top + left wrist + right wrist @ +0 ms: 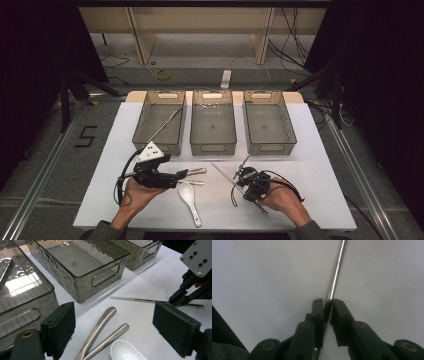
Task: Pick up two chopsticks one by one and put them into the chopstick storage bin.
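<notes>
In the high view, three smoky translucent plastic bins (213, 122) with cut-out handles stand in a row in the upper middle of a white tabletop (310, 150). At lower left of centre, the left gripper (182, 174) points right toward two brushed-metal spoon handles (196, 171), with a glossy white ceramic soup spoon (189, 197) just below. At lower right of centre, the right gripper (239, 176) sits over a thin steel chopstick (222, 172) lying diagonally.

In the left gripper view, this gripper's flat, matte black pads stand wide apart at the lower corners, holding nothing; the metal handles (105, 322) and the white spoon bowl (125, 351) lie between them at bottom centre. The ribbed-tipped chopstick (135, 299) crosses mid-frame toward the other gripper at right.

In the right gripper view, the black jaws at bottom centre are drawn nearly together, pinching the slim, shiny chopstick (336, 277), which runs to the top edge.
</notes>
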Available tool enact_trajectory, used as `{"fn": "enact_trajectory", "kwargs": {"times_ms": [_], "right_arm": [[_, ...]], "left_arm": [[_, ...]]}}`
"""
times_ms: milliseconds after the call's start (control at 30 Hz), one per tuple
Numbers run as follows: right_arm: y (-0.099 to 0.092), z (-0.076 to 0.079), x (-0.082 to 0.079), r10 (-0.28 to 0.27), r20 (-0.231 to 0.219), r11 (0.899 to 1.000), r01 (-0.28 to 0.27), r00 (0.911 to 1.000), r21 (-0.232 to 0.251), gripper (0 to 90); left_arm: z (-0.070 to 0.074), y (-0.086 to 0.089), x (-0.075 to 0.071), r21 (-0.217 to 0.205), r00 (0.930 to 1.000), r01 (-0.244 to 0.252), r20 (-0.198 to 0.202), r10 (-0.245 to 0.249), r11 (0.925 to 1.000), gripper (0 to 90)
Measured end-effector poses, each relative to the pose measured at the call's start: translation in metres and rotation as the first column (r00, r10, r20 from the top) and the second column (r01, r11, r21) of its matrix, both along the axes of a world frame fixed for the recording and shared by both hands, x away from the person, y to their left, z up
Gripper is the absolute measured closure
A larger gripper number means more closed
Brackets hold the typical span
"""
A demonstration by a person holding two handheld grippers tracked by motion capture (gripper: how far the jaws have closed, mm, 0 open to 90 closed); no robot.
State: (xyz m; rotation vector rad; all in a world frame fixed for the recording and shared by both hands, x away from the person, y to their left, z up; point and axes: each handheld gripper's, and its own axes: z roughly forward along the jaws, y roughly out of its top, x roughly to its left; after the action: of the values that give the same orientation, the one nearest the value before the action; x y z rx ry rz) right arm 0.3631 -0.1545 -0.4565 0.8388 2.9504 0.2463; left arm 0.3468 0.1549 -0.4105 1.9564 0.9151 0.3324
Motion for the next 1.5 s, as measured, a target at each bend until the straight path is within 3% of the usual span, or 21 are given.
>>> {"fn": "enact_trajectory", "kwargs": {"times_ms": [433, 633, 933, 1100, 1267, 1400, 1500], "right_arm": [[0.001, 0.0, 0.002, -0.011, -0.018, 1.0, 0.011, 0.9998, -0.002, 85.7], [0.001, 0.002, 0.001, 0.005, 0.018, 1.0, -0.004, 0.9998, -0.026, 86.0], [-0.012, 0.019, 0.005, -0.014, 0.06, 1.0, 0.013, 0.9981, 0.008, 86.2], [-0.017, 0.03, 0.005, 0.005, 0.079, 0.999, -0.008, 0.9969, 0.036, 86.2], [-0.013, 0.04, 0.001, 0.044, 0.093, 0.997, -0.049, 0.9947, 0.054, 86.1], [-0.005, 0.047, -0.005, 0.084, 0.091, 0.995, -0.089, 0.9922, 0.044, 86.1], [0.001, 0.051, -0.009, 0.109, 0.1, 0.992, -0.114, 0.989, 0.047, 86.1]], "left_arm": [[-0.001, 0.0, 0.0, 0.004, 1.0, 0.0, 0.002, 0.0, 1.0, 18.5], [-0.001, 0.0, 0.0, 0.0, 1.0, 0.003, -0.001, -0.003, 1.0, 18.5], [-0.002, -0.002, 0.002, 0.009, 0.9998, 0.012, -0.019, -0.012, 0.9999, 18.7], [-0.005, -0.009, 0.002, 0.043, 0.9973, 0.06, -0.046, -0.058, 0.9973, 18.9], [-0.007, -0.023, 0.004, 0.11, 0.9881, 0.14, -0.079, -0.132, 0.984, 19.4], [-0.007, -0.036, 0.005, 0.163, 0.9817, 0.186, -0.073, -0.176, 0.969, 20.1], [-0.006, -0.046, 0.006, 0.195, 0.9728, 0.23, -0.077, -0.219, 0.9535, 20.9]]}}
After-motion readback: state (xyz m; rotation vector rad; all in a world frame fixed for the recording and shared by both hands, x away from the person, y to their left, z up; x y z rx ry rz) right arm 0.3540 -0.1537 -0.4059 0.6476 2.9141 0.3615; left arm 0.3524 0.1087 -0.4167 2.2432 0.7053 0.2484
